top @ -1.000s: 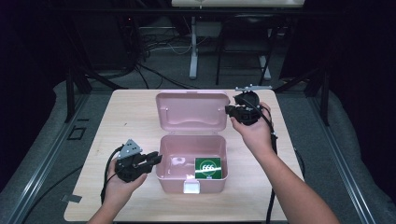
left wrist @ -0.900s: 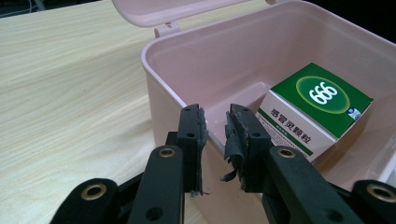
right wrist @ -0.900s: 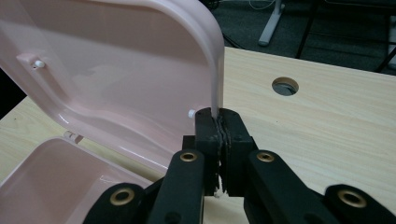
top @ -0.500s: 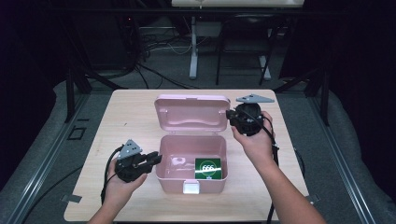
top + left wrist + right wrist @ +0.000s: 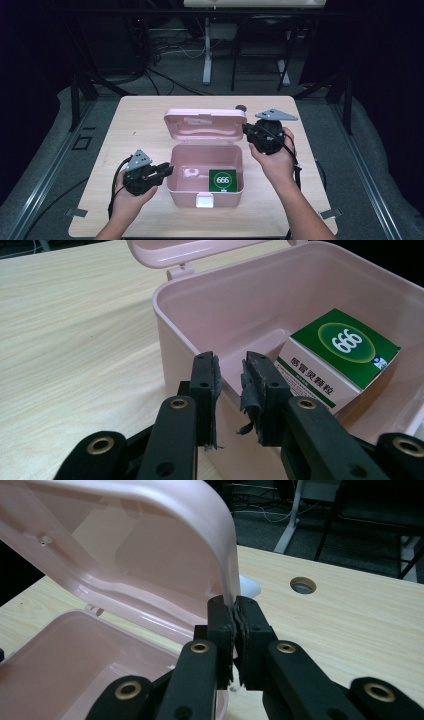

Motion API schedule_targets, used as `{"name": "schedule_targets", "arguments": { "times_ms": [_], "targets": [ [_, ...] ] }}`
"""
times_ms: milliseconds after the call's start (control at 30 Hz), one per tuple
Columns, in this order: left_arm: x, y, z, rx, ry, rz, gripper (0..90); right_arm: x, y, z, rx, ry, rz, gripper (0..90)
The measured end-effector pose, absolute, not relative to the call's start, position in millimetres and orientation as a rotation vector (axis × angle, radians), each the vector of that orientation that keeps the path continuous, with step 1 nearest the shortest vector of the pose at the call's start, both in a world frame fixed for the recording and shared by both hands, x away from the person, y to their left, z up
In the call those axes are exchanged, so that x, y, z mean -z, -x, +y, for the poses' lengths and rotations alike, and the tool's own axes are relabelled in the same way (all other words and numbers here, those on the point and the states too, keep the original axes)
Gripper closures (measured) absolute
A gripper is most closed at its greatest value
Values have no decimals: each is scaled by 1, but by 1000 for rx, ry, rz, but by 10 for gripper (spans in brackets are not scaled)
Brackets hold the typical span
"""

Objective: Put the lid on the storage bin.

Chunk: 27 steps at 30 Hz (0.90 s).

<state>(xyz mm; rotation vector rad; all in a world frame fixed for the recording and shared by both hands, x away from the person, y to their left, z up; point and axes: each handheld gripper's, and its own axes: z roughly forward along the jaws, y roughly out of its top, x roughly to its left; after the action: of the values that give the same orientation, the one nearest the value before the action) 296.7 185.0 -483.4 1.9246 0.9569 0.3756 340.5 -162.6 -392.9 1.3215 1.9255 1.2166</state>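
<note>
So there's a pink plastic box [image 5: 205,172] sitting mid-table [image 5: 140,115], green "666" medicine carton [image 5: 223,180] leaning inside on its right side. The right gripper [image 5: 234,611] has its jaws pinched together on the edge of the lid [image 5: 205,124], which is tilted up partway. The left gripper [image 5: 230,375] sits right at the box's left wall, jaws slightly apart, straddling the rim without clamping it
</note>
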Motion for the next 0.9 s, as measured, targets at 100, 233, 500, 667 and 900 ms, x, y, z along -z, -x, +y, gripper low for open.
{"name": "schedule_targets", "arguments": {
  "times_ms": [100, 233, 500, 667, 900],
  "targets": [
    [483, -297, 185, -378, -1928, 955, 752, 396, -338, -163, -1239, -1317, 1906, 859],
    [483, -297, 185, -376, -1927, 960, 752, 399, -333, -166, -1265, -1327, 1911, 855],
    [474, -297, 189, -406, -1890, 946, 721, 405, -325, -169, -1314, -1331, 1879, 854],
    [464, -297, 191, -446, -1848, 943, 685, 405, -323, -170, -1329, -1337, 1884, 858],
    [443, -304, 190, -537, -1797, 933, 625, 407, -323, -171, -1349, -1332, 1880, 859]
  ]
}}
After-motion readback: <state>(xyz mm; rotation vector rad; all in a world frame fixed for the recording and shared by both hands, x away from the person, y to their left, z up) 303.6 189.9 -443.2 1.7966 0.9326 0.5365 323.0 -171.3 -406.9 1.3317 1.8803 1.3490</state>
